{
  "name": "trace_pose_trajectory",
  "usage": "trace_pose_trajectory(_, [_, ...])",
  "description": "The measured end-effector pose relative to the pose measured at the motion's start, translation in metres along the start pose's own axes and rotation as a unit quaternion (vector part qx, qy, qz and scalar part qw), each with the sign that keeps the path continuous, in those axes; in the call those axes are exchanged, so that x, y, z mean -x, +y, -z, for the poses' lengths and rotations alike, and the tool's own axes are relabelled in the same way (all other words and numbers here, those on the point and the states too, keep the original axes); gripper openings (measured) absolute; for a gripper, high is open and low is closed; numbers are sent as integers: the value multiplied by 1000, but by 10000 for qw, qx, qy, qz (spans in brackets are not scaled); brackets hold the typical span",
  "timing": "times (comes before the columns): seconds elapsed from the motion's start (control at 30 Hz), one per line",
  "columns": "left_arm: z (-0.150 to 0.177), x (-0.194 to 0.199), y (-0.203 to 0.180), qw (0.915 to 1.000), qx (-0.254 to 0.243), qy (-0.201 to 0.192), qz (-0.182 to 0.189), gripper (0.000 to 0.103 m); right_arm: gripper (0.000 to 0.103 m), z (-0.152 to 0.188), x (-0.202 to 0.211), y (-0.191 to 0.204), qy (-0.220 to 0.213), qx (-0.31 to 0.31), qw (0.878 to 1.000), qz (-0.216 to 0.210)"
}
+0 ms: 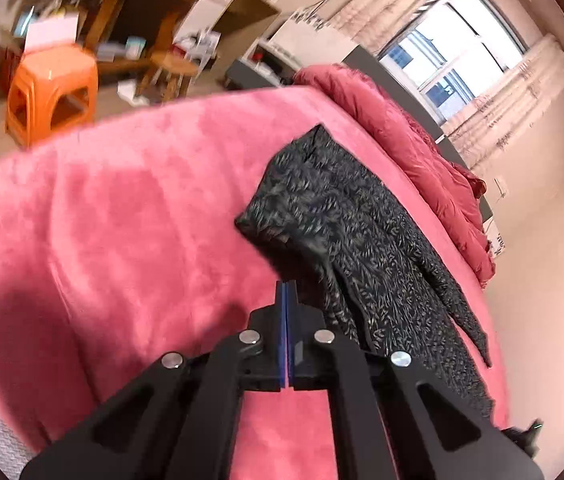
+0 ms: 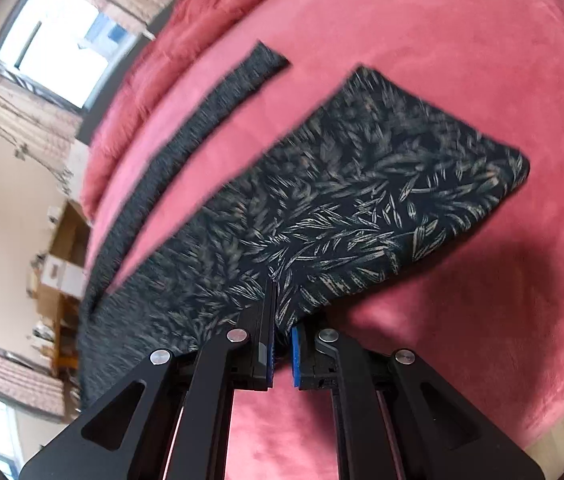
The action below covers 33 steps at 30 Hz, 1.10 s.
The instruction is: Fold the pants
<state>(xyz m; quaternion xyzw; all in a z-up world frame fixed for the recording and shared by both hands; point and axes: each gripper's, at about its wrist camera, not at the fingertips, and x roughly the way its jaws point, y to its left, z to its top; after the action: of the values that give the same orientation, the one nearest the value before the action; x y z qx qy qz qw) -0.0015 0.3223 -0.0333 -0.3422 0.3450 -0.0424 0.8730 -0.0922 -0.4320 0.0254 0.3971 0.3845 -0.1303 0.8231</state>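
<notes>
Orange plastic stool (image 1: 52, 92) far left, on floor. Left gripper (image 1: 286, 292) fingers pressed together, empty. Black leaf-print fabric pants (image 1: 361, 248) on pink plush bed (image 1: 122, 208). Right gripper (image 2: 280, 308) fingers pinching pants (image 2: 361, 184) edge. No legible writing.

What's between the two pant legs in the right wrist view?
Only bare pink bed cover shows between the narrow leg and the wide leg in the right wrist view.

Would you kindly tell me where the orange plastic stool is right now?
The orange plastic stool shows only in the left wrist view, at upper left, standing on the floor just beyond the pink bed cover and before the wooden desk.
</notes>
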Motion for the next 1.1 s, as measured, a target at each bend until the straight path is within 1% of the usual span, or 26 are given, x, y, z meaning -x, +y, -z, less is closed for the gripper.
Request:
trace_pose_trajectory(0.03, [0, -4, 0, 9998, 97, 71, 145, 0, 5, -1, -5, -3, 82, -127, 9999, -65])
trace_pose_trajectory(0.07, [-1, -8, -4, 9998, 31, 102, 178, 0, 5, -2, -8, -8, 81, -337, 9992, -182])
trace_pose_trajectory(0.1, [1, -11, -8, 9997, -14, 118, 190, 4, 12, -3, -8, -11, 45, -445, 9987, -261])
trace_pose_trajectory(0.13, [1, -16, -13, 9992, -18, 218, 330, 29, 18, -3, -9, -13, 8, -516, 9982, -301])
trace_pose_trajectory(0.17, [1, -20, -15, 9990, 17, 283, 342, 52, 33, -3, -8, -17, -54, -602, 9976, -342])
trace_pose_trajectory(0.2, [2, -22, -15, 9994, 90, 245, 232, 83, 42, -3, -6, -22, -135, -697, 9963, -485])
trace_pose_trajectory(0.23, [3, -23, -12, 9994, 204, 177, 215, 82, 45, -3, -2, -26, -273, -796, 9944, -634])
trace_pose_trajectory(0.27, [3, -27, -11, 9990, 280, 218, 261, 82, 46, -3, 1, -29, -355, -829, 9940, -621])
trace_pose_trajectory(0.37, [3, -40, -7, 9981, 424, 375, 228, 80, 46, -8, 7, -40, -580, -951, 9923, -533])
trace_pose_trajectory(0.4, [0, -44, -8, 9979, 455, 335, 323, 76, 46, -10, 7, -45, -601, -1021, 9915, -541])
trace_pose_trajectory(0.43, [-5, -47, -8, 9972, 518, 306, 441, 69, 46, -12, 7, -50, -628, -1120, 9901, -563])
trace_pose_trajectory(0.47, [-9, -51, -7, 9961, 617, 316, 542, 64, 45, -15, 7, -54, -681, -1240, 9881, -602])
trace_pose_trajectory(0.5, [-16, -61, -5, 9925, 900, 379, 729, 55, 40, -17, 7, -56, -720, -1286, 9873, -600])
trace_pose_trajectory(0.53, [-22, -71, -3, 9892, 1143, 458, 791, 48, 35, -21, 8, -56, -752, -1277, 9874, -551])
trace_pose_trajectory(0.57, [-25, -78, -1, 9875, 1285, 480, 781, 38, 27, -24, 6, -53, -772, -1175, 9892, -424])
trace_pose_trajectory(0.6, [-31, -88, 0, 9858, 1452, 460, 701, 15, 18, -27, 5, -52, -761, -1088, 9907, -299])
trace_pose_trajectory(0.63, [-34, -92, 0, 9864, 1481, 422, 569, 5, 14, -30, 4, -51, -739, -1031, 9917, -193])
trace_pose_trajectory(0.67, [-37, -93, -1, 9877, 1475, 321, 418, 5, 7, -32, 3, -51, -715, -1002, 9924, -62])
trace_pose_trajectory(0.7, [-41, -90, -3, 9890, 1424, 177, 345, 5, 5, -35, 3, -52, -707, -1007, 9924, 16])
trace_pose_trajectory(0.73, [-43, -82, -11, 9920, 1245, 19, 219, 4, 5, -37, 4, -53, -717, -1027, 9921, 44])
trace_pose_trajectory(0.8, [-42, -65, -21, 9951, 955, -150, 206, 4, 5, -41, 8, -51, -794, -996, 9918, 55])
trace_pose_trajectory(0.87, [-41, -47, -25, 9966, 748, -240, 237, 4, 5, -42, 16, -49, -900, -891, 9919, 3])
trace_pose_trajectory(0.93, [-37, -25, -22, 9971, 647, -326, 250, 4, 5, -41, 23, -45, -953, -715, 9929, -25])
trace_pose_trajectory(1.03, [-27, -2, -7, 9973, 611, -404, 21, 4, 5, -39, 20, -45, -833, -607, 9947, 7])
trace_pose_trajectory(1.1, [-20, -3, 1, 9983, 495, -265, -142, 4, 5, -34, 15, -52, -695, -552, 9960, 109])
